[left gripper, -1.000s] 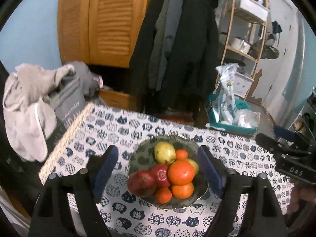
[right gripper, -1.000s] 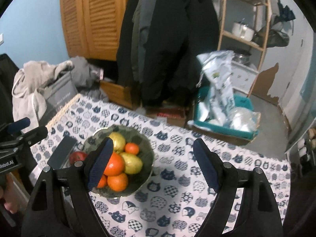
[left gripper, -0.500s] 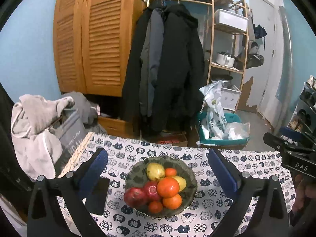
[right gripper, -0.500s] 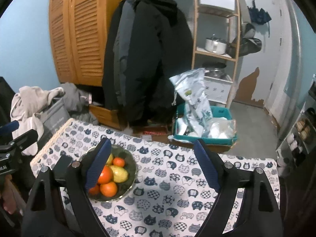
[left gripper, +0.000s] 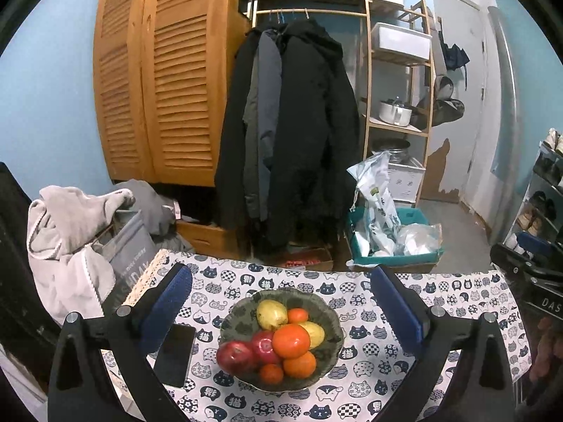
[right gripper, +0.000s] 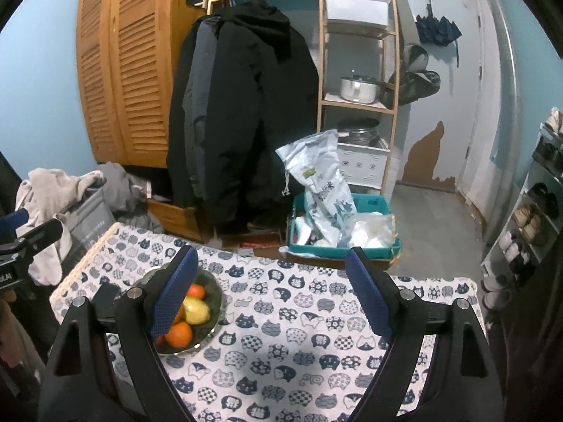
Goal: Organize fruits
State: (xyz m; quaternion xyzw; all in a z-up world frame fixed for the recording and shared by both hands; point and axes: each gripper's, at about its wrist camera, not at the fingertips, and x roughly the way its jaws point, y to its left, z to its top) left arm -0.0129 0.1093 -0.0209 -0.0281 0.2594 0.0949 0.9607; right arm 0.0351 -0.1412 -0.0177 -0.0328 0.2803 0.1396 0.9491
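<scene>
cat-print tablecloth holds a fruit bowl before hung coats; both tools spread

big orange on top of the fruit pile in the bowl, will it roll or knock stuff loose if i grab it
The large round orange looks smooth and firm, so it could slip between pads and would probably roll if dropped. It rests on the red apples and smaller oranges in the dark green patterned bowl, so lifting it may shift them.

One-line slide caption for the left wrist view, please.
Open left gripper hovers above a green bowl of apples, oranges and lemons on a cat-print tablecloth.
</scene>
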